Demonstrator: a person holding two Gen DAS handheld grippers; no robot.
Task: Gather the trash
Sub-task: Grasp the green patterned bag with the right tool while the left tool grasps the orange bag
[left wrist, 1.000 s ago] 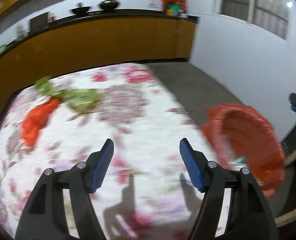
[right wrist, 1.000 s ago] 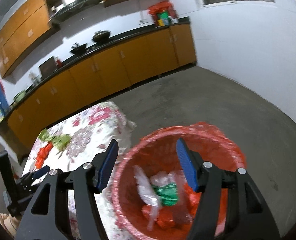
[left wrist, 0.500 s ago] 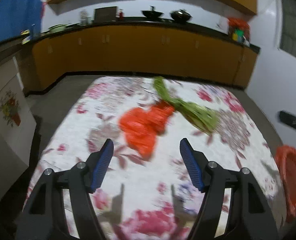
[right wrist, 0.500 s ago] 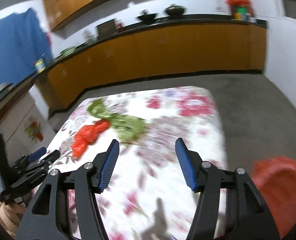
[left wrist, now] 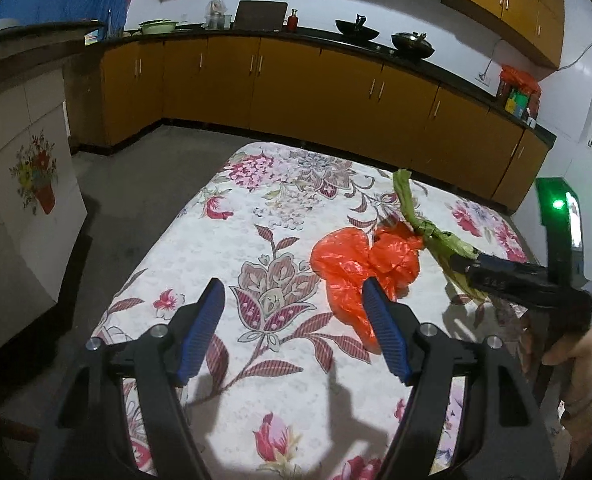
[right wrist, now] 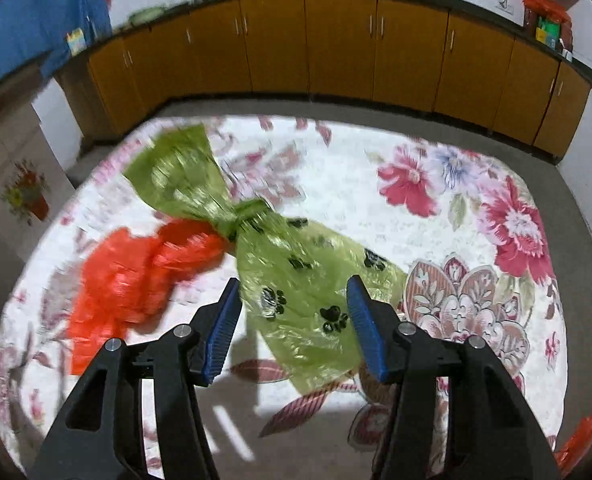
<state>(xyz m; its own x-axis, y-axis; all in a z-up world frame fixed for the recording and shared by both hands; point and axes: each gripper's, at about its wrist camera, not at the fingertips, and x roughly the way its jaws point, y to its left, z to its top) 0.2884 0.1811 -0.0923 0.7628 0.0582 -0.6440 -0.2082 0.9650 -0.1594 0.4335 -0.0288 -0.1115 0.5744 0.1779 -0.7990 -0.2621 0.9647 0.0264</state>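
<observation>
My left gripper (left wrist: 293, 330) hangs over the flowered tabletop (left wrist: 255, 216) with its jaws spread wide and nothing between the blue pads. The crumpled orange plastic bag (left wrist: 360, 264) lies just ahead of it and to its right, so that the right pad overlaps the bag's near edge in the left wrist view; I cannot tell whether pad and plastic touch. The space straight between the pads holds only patterned cloth.

My right gripper (right wrist: 291, 316) points down at the green plastic bag (right wrist: 296, 276), the one with black paw prints. Its jaws have just been closing and stand about half open, with the bag's wide lower part lying beyond and between them, the pads not pressing on it. The bag is knotted in the middle, and its narrower end fans out further ahead and to the left of this gripper. The orange bag (right wrist: 135, 276) sits to the left of the right gripper, touching the green one at the knot.

In the left wrist view the right gripper (left wrist: 466, 266) reaches in from the right with a green light on its body, its tips at the green bag (left wrist: 436, 236), and a hand (left wrist: 568, 348) grips its handle.

Ahead of both grippers, past the tabletop, runs a row of orange cabinets (right wrist: 336, 48).
</observation>
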